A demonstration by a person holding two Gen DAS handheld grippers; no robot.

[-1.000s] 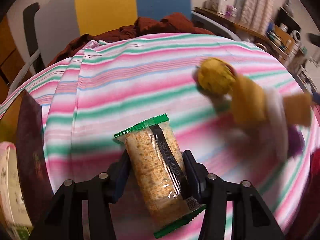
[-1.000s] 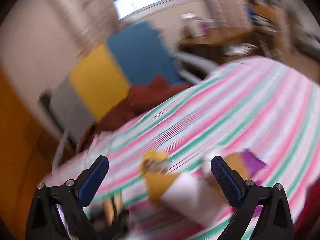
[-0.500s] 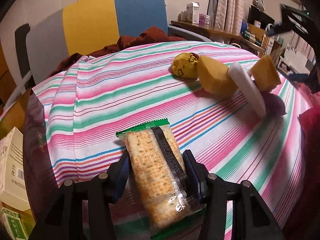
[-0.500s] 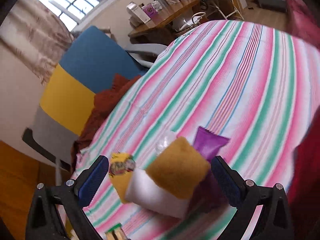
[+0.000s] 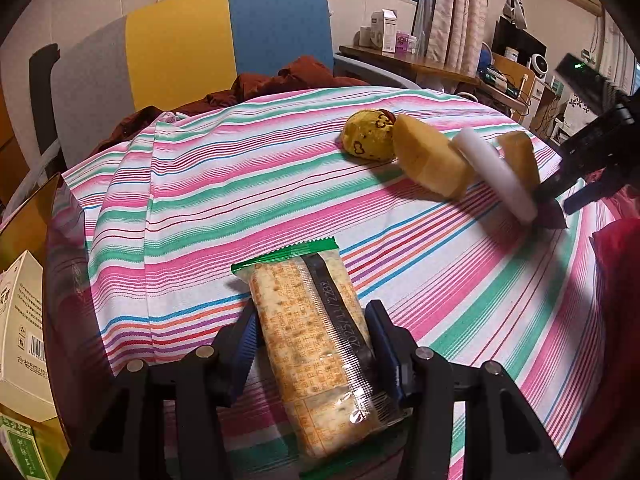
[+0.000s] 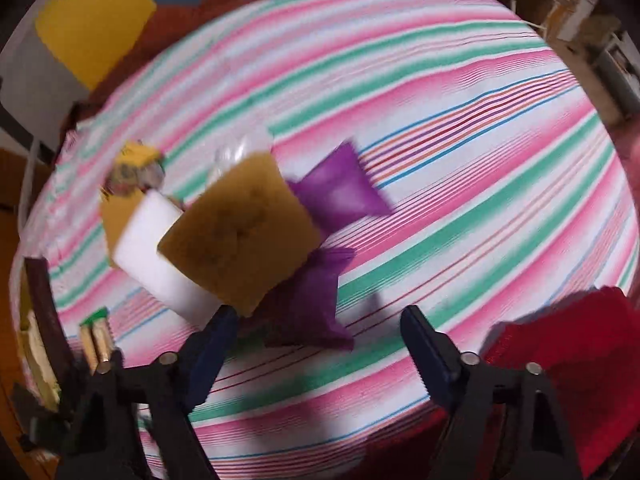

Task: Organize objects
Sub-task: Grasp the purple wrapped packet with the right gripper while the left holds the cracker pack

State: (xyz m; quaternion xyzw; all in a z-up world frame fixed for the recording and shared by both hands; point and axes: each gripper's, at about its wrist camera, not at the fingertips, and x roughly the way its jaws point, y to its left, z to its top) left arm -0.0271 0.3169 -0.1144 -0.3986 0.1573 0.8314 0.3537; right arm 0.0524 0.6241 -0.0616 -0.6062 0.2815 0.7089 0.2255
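Leftward, the left claw [image 5: 312, 344] pinches the cracker pack [image 5: 316, 344] above the striped worktop [image 5: 240, 184], while the right claw [image 6: 316, 344], closing with nothing pinched yet, should centre squarely over the purple pouch [image 6: 308, 304] beside the sponges [image 6: 240, 232].

- We see our left gripper [image 5: 312, 344] clamped on a cracker pack [image 5: 316, 344], green-edged wrapper.
- Striped cloth [image 5: 240, 184] underneath.
- Far right: yellow ball [image 5: 368, 140], two sponges w/ white block [image 5: 496, 176] between.
- Right gripper [image 5: 576, 184] near them.

a home bedroom: striped bedsheet [image 5: 248, 184], curtains [image 5: 452, 8], cluttered desk [image 5: 404, 60].
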